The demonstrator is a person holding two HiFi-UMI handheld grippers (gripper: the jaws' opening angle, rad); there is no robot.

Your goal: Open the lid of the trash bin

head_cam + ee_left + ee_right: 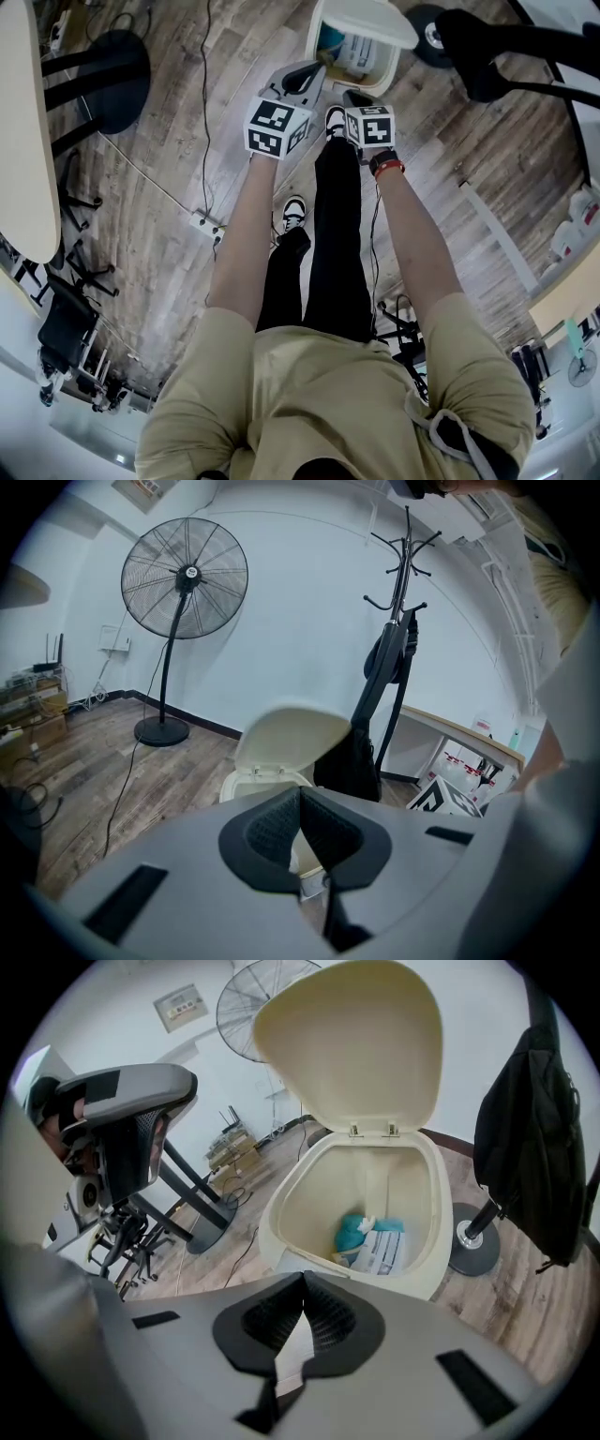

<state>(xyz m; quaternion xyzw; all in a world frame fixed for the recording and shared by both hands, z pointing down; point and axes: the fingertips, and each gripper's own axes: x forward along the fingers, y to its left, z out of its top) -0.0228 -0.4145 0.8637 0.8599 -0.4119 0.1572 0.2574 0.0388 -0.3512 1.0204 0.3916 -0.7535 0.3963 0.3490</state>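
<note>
The cream trash bin (349,58) stands on the wood floor straight ahead, its lid (373,21) tipped up and back. In the right gripper view the lid (352,1044) stands upright over the open bin (281,1206), with blue and white rubbish (373,1241) at the bottom. The left gripper view shows the bin (242,782) lower and farther off, lid (295,735) raised. My left gripper (302,78) (300,797) and right gripper (356,97) (305,1286) hover side by side just short of the bin's front rim, both shut and holding nothing. A shoe (335,120) sits by the bin's base.
A coat stand with a black bag (530,1129) (386,663) rises right of the bin, its round base (431,33) on the floor. A floor fan (185,574) stands far left. An office chair (131,1119), a cable (204,94), a power strip (206,223) and a table (23,131) lie left.
</note>
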